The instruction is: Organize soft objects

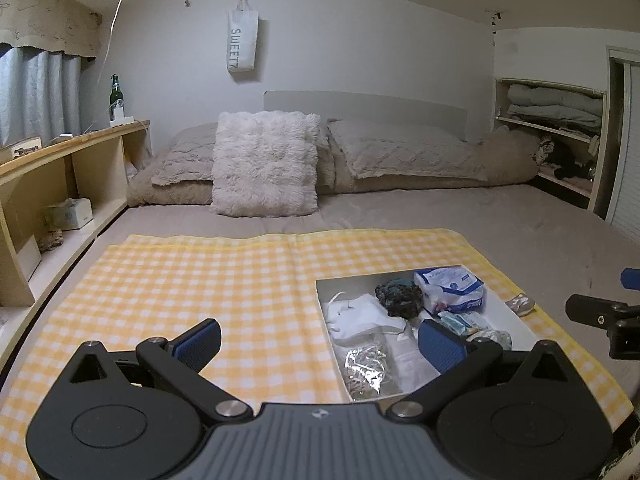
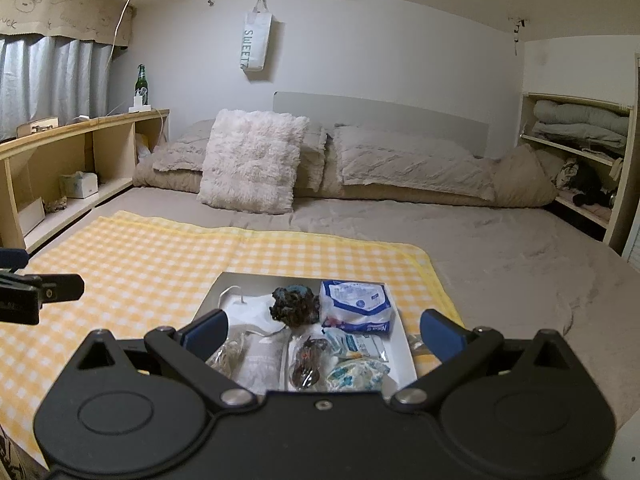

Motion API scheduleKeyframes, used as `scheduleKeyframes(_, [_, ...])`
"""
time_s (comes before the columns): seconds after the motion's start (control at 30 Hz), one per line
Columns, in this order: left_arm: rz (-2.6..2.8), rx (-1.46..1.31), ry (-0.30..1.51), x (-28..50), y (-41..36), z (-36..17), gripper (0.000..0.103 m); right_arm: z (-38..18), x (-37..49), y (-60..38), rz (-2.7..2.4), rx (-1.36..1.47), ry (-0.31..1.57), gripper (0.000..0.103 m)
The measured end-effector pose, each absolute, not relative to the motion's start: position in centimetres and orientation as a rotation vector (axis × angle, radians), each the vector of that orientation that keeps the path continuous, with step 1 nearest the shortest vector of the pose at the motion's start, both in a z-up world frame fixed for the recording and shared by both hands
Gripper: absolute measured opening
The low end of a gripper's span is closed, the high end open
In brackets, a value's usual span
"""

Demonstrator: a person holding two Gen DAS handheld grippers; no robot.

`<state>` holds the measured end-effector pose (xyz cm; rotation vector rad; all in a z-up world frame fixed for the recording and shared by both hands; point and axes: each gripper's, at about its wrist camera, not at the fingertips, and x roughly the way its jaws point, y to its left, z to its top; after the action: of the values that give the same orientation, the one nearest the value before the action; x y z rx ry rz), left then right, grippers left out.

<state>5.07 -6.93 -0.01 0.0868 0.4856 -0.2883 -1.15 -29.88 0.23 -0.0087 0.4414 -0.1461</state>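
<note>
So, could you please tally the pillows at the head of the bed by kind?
Fluffy white pillow: 1
Flat beige pillows: 2
Total: 3

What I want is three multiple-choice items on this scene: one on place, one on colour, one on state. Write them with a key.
1. The tray sits on:
A) the wooden shelf
B) the yellow checked cloth
C) the fluffy pillow

2. The bottle is:
A) green
B) red
C) orange

3. The right claw is:
A) shut on the tissue pack
B) open and empty
C) shut on nothing

Key:
1 B, the checks show around the tray's edges.
2 A, its glass is green.
3 B, its fingers stand wide apart and grip nothing.
</note>
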Motion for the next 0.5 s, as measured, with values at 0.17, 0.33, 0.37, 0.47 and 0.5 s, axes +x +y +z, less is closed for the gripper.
scheduleKeyframes(0.17, [-0.278, 0.102, 0.481, 4.0, -6.5, -0.7, 0.103, -0.4, -2.2, -29.5, -0.157, 0.019, 0.435, 0.103])
scheduleKeyframes(0.33, [-0.279, 0.118, 0.476, 3.3, -6.2, -1.2, 0.103, -0.9, -3.1, -29.0, -0.163, 0.026, 0.432, 0.103])
scheduleKeyframes(0.37, [-0.278, 0.120, 0.474, 3.2, -6.2, -1.2, 0.103, -0.9, -3.2, -28.9, -0.161, 0.022, 0.432, 0.103])
scheduleKeyframes(0.47, [-0.275, 0.117, 0.470, 3.0, -6.0, -1.2, 0.103, -1.1, -3.2, -28.6, -0.160, 0.008, 0.435, 0.103])
scheduleKeyframes(0.5, [-0.275, 0.117, 0.471, 3.0, -6.0, -1.2, 0.103, -1.1, -3.2, -28.4, -0.162, 0.004, 0.437, 0.103])
